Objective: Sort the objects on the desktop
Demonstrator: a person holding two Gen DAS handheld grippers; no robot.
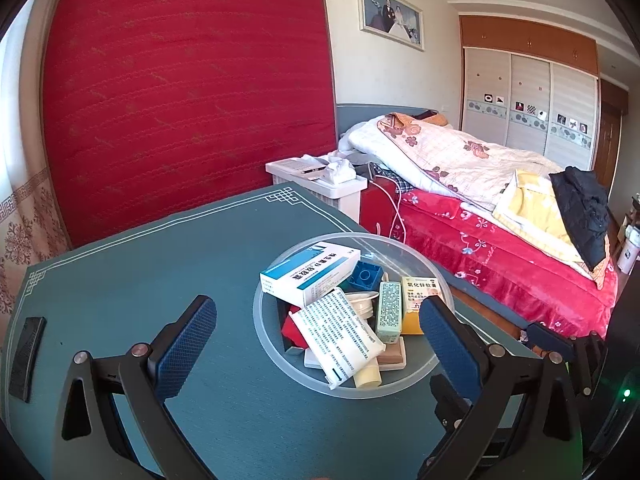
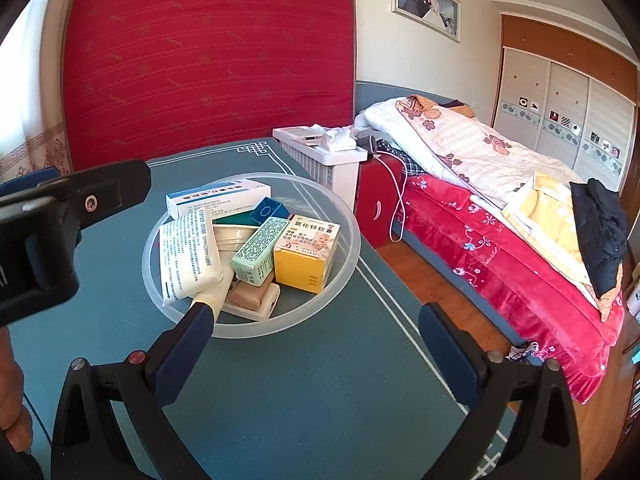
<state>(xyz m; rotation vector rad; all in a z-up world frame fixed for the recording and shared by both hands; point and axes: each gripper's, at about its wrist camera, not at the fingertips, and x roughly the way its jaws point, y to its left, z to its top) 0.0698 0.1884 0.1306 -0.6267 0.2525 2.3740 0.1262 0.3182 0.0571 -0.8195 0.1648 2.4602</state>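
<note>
While you hover over the teal mat (image 1: 140,280), both tools are empty.
Left gripper (image 1: 318,330): jaws spread wide.
Right gripper (image 2: 316,334): jaws wide apart.
Clear bowl (image 2: 344,268): at 12 o'clock, holding white tube (image 2: 188,256), yellow box (image 2: 306,256), blue brick (image 2: 269,210).
Dark slab (image 1: 26,352): at 9 o'clock, perhaps a phone.

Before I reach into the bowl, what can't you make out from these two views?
- Items at the bottom of the bowl: covered by the white tube and yellow box, both views.
- Red item: mostly under the tube, left view.
- Dark flat object on the table: too blurred to identify.
</note>
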